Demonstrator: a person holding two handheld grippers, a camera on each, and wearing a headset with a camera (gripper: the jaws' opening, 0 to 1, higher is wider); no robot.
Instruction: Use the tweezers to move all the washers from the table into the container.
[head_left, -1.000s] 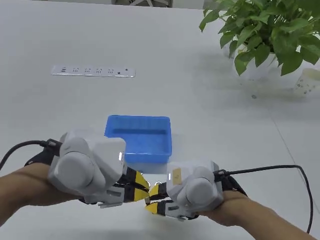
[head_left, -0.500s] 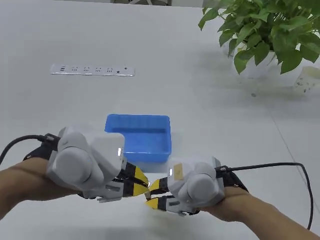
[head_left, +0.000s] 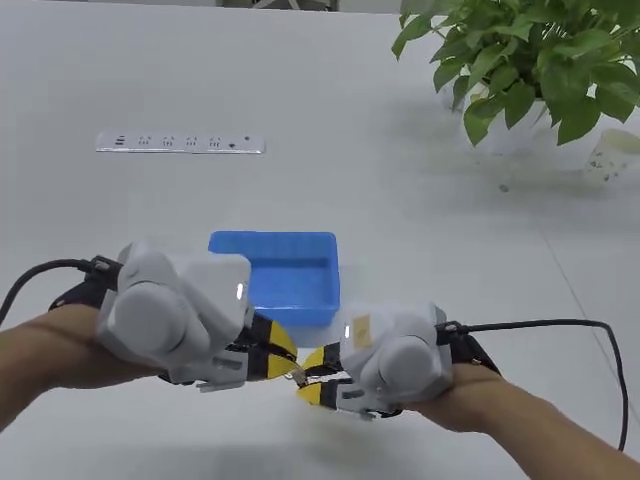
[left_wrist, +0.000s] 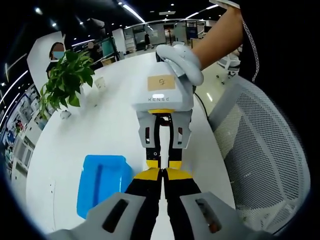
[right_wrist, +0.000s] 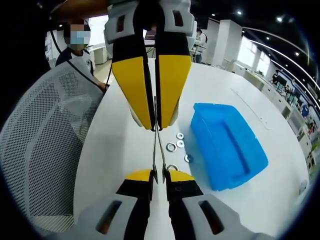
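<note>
Nearest washer (right_wrist: 172, 166) — perhaps half-hidden by right gripper (right_wrist: 159, 178)

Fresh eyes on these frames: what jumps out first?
Low in the head view, the left hand-held gripper and right hand-held gripper meet tip to tip, both pinching thin metal tweezers between them. Just beyond sits a blue plastic rectangular container, with small silver metal washers lying on the white table beside it.

Gripper views opposed, close, sharing container (left_wrist: 102, 182)
</note>
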